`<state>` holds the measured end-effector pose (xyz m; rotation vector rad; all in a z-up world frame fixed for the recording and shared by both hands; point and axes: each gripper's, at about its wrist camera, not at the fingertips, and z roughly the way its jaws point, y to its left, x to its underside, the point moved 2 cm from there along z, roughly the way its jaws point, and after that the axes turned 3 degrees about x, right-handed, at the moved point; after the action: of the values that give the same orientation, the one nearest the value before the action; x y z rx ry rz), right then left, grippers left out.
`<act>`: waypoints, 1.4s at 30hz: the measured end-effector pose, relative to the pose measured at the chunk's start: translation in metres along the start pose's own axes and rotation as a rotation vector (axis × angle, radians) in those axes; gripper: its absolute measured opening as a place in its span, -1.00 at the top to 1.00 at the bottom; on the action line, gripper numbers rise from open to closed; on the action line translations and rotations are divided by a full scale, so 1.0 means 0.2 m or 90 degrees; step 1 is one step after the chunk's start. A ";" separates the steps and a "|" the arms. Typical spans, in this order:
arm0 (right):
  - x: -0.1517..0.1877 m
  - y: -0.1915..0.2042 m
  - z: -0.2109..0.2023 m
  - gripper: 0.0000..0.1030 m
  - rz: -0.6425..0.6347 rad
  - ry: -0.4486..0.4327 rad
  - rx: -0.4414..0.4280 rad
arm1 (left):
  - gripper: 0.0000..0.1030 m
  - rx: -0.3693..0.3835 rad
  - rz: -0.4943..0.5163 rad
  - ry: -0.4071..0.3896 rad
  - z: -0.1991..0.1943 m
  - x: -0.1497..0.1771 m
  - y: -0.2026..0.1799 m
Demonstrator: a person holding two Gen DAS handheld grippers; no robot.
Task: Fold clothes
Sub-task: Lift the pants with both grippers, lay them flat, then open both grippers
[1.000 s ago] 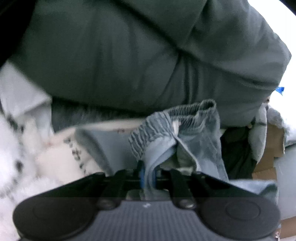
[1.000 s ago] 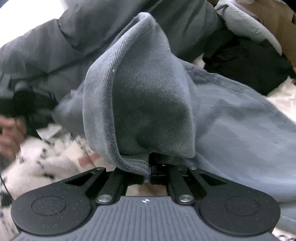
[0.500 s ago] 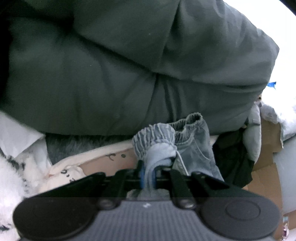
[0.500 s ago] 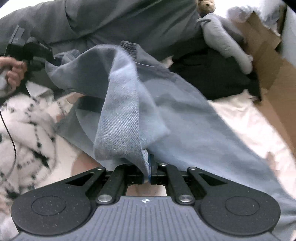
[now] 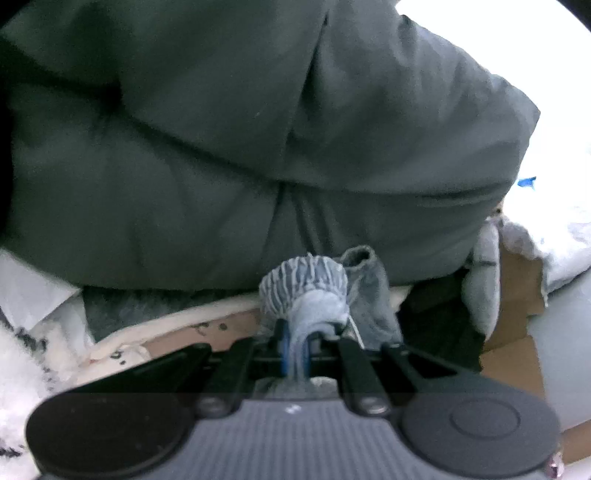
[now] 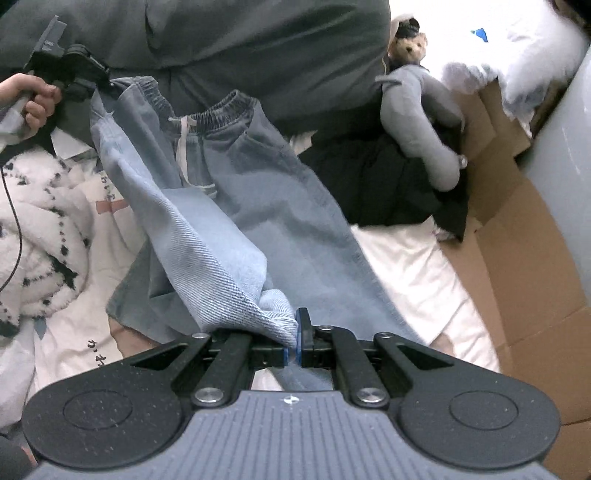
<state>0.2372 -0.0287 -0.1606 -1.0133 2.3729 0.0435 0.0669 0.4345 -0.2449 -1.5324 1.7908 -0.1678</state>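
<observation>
- Two grippers hold pale blue jeans (image 6: 236, 206) aloft, just in front of the grey duvet (image 6: 229, 33).
- Left gripper (image 5: 295, 341) is clamped on the bunched elastic waistband (image 5: 303, 284); right gripper (image 6: 293, 345) pinches a hem edge.
- Risk: that thin hem could slip free under tension, dropping the jeans in a heap below the duvet.

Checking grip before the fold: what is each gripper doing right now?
Left gripper: shut on the jeans, at the waistband.
Right gripper: shut on the jeans' edge.
</observation>
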 end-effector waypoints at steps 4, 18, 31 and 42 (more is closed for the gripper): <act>-0.10 -0.05 -0.10 0.97 -0.019 -0.006 0.014 | 0.86 0.007 -0.014 -0.006 -0.03 -0.05 -0.05; -0.36 -0.03 -0.38 0.96 -0.082 -0.023 0.009 | 0.86 -0.021 -0.052 -0.009 -0.10 -0.11 0.04; 0.02 0.11 0.09 0.64 0.054 0.068 -0.088 | 0.86 -0.147 -0.041 0.003 0.05 -0.05 0.37; 0.43 0.00 0.22 0.08 0.187 0.102 -0.082 | 0.25 -0.216 -0.030 0.030 0.03 0.05 0.41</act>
<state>0.2091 -0.0745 -0.2423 -0.7395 2.6782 0.2342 0.0060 0.4497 -0.2993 -1.8187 1.8919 0.0835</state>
